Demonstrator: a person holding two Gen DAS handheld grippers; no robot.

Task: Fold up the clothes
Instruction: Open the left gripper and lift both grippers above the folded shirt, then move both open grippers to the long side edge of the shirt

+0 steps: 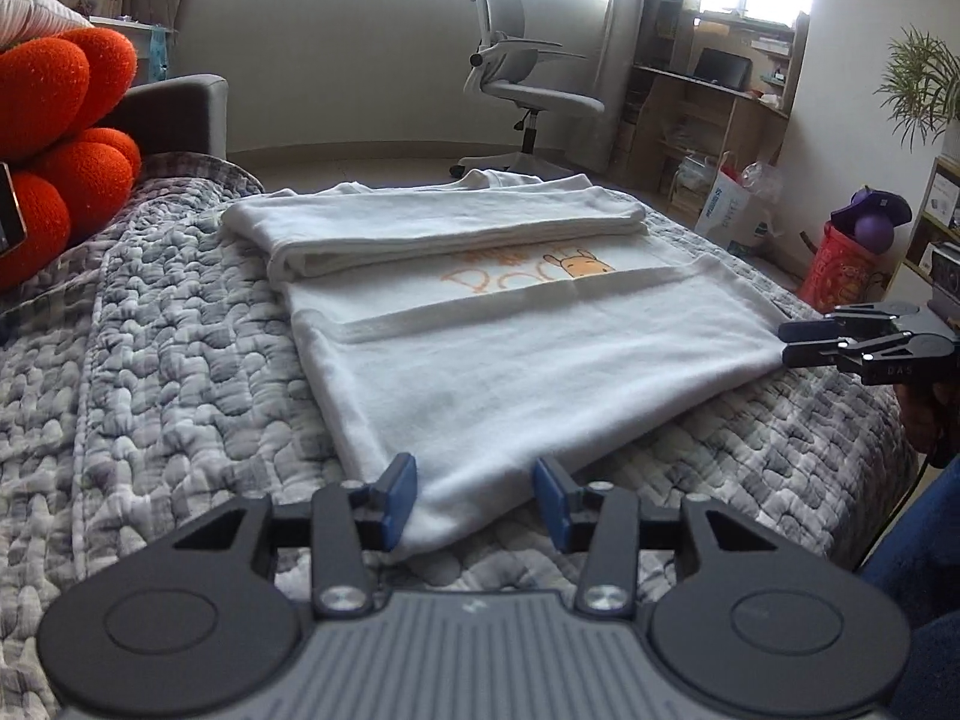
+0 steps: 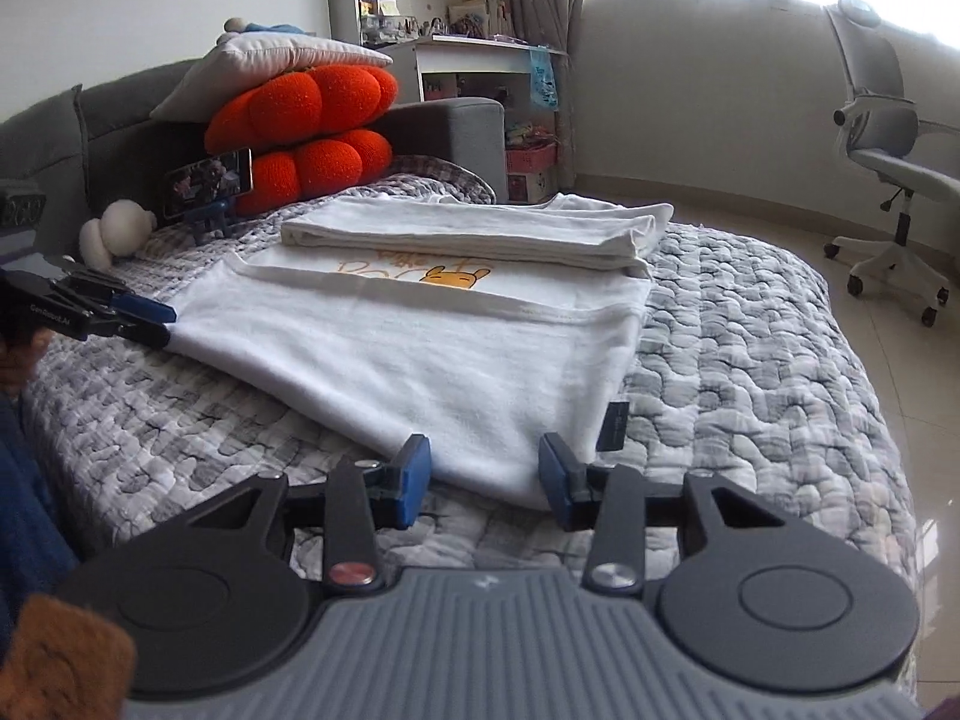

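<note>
The white shirt (image 1: 516, 372) lies on the bed (image 1: 180, 360), its far side already folded over, so the step in hand seems to be the fold of the near edge. The left gripper (image 1: 474, 495) and right gripper (image 2: 485, 471) each stand half open around a near corner, pads not pressing. Next they must close and carry this edge forward together.

A grey-and-white quilted bedspread (image 1: 180, 360) covers the bed. At its head, plump orange plush cushions (image 2: 312, 132) are stacked under a white pillow (image 2: 264, 69), with a phone on a small blue stand (image 2: 207, 183) just beside them. A pale grey swivel office chair (image 1: 516, 72) stands near the window.
</note>
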